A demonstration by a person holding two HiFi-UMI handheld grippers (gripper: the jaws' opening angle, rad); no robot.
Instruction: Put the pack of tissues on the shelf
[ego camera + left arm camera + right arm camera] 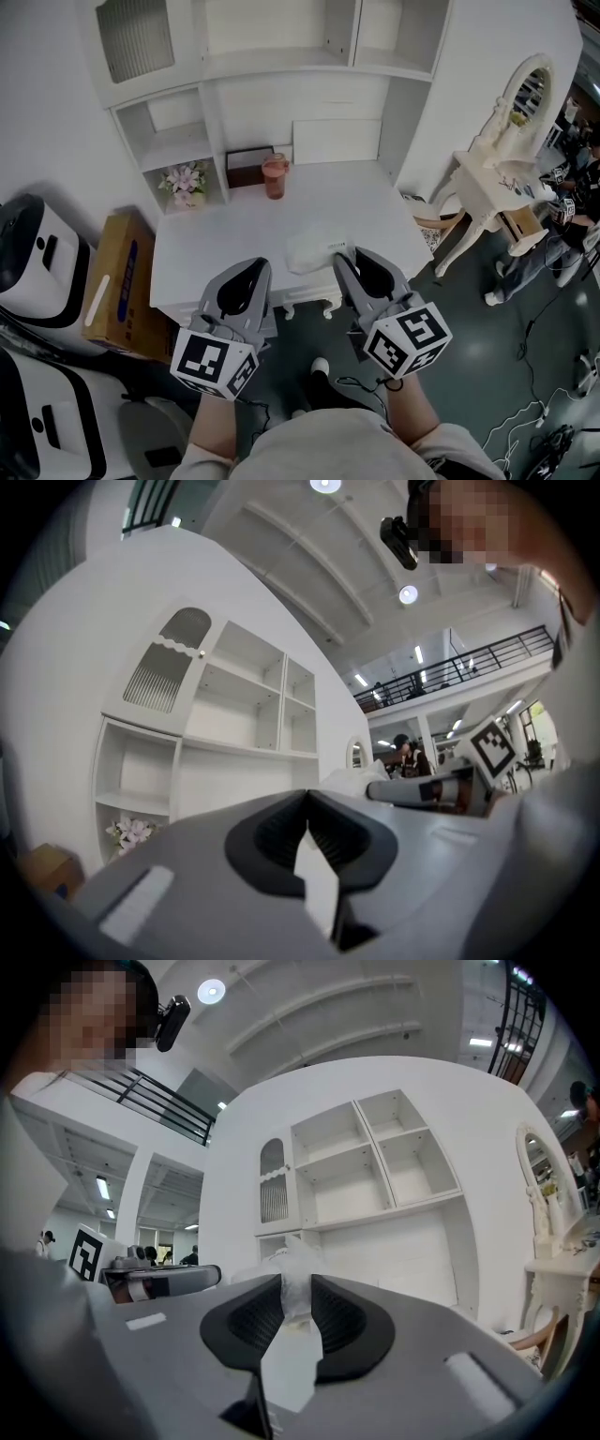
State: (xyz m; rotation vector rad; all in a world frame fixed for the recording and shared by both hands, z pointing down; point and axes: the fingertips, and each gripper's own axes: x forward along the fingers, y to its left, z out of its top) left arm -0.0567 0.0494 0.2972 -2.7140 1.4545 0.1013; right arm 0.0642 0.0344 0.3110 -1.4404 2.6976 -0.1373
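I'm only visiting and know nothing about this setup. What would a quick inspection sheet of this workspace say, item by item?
Surface: white desk, mostly bare, with a white shelf unit on top of it.
Job's things: pack of tissues lies near the desk's front edge, not yet on the shelf.
Clutter: brown box and pink cup at the back of the desk; flowers in a side cubby.
Grippers: left gripper shut, nothing in it; right gripper shut on the pack's white wrapper.
Cables: loose cables on the floor at the right.
Surroundings: cardboard box left of the desk; white dressing table with a mirror at the right.
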